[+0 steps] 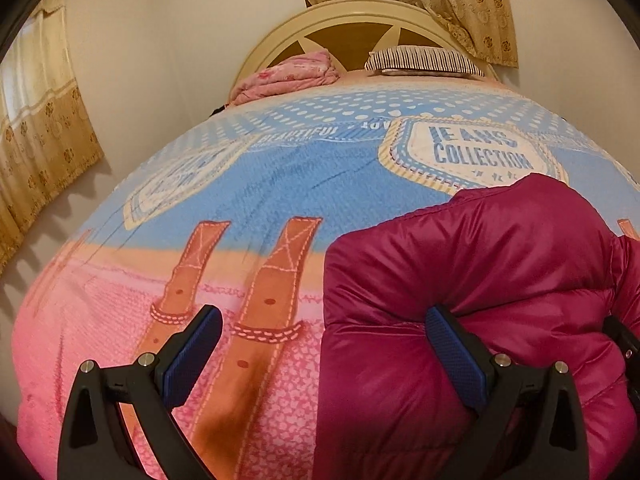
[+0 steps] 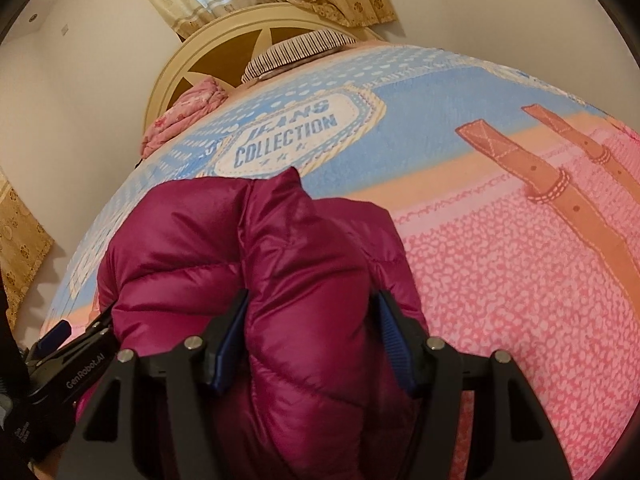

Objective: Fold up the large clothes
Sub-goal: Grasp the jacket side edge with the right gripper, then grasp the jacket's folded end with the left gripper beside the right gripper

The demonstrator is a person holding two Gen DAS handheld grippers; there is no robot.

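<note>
A magenta puffer jacket (image 1: 480,280) lies bunched and partly folded on the bed; it also shows in the right wrist view (image 2: 248,248). My left gripper (image 1: 324,344) is open wide over the jacket's left edge, its right finger (image 1: 456,352) pressing against the fabric, its left finger over the bedspread. My right gripper (image 2: 312,336) has a thick fold of the jacket between its fingers, which stand partly apart and press on the puffy cloth. The left gripper shows at the left edge of the right wrist view (image 2: 72,344).
The bed carries a blue and pink printed bedspread (image 1: 240,184). A pink folded blanket (image 1: 288,74) and a striped pillow (image 1: 420,60) lie by the cream headboard (image 1: 352,20). Curtains (image 1: 40,120) hang at left and behind the headboard.
</note>
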